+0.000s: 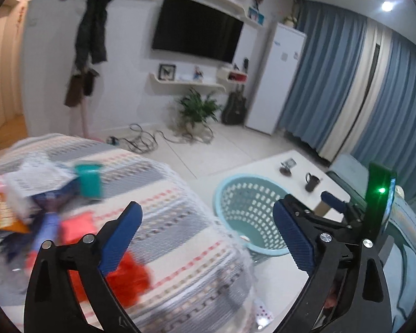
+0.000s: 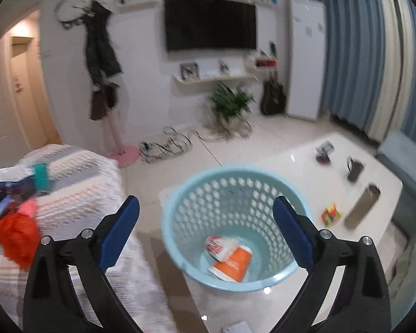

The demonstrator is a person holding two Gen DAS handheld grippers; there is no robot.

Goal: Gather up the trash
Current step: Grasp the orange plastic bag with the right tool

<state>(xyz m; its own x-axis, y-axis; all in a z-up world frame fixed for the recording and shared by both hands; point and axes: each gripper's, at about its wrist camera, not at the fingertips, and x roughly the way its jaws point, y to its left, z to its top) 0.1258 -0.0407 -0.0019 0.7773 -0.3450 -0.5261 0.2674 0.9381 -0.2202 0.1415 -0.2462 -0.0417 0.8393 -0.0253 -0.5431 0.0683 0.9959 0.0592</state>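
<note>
A light-blue perforated basket (image 2: 197, 194) stands on the floor, with an orange-and-white paper cup (image 2: 231, 263) and a crumpled white wrapper (image 2: 217, 247) lying in its bottom. My right gripper (image 2: 206, 233) hovers above it, open, with nothing between the blue pads. My left gripper (image 1: 208, 238) is open too and empty, over the edge of a striped bedspread (image 1: 180, 222), with the basket (image 1: 235, 191) to its right. On the bed lie a red crumpled bag (image 1: 130, 277), a teal cup (image 1: 90, 179), papers and boxes (image 1: 2, 211). The right gripper shows at the right edge of the left wrist view.
A white low table (image 2: 305, 166) beside the basket holds a dark mug (image 2: 355, 170), a metal flask (image 2: 363, 206) and a colourful cube (image 2: 331, 215). Cables (image 2: 166, 144) and a potted plant (image 2: 230, 105) lie on the floor beyond. A teal sofa (image 2: 402, 161) stands right.
</note>
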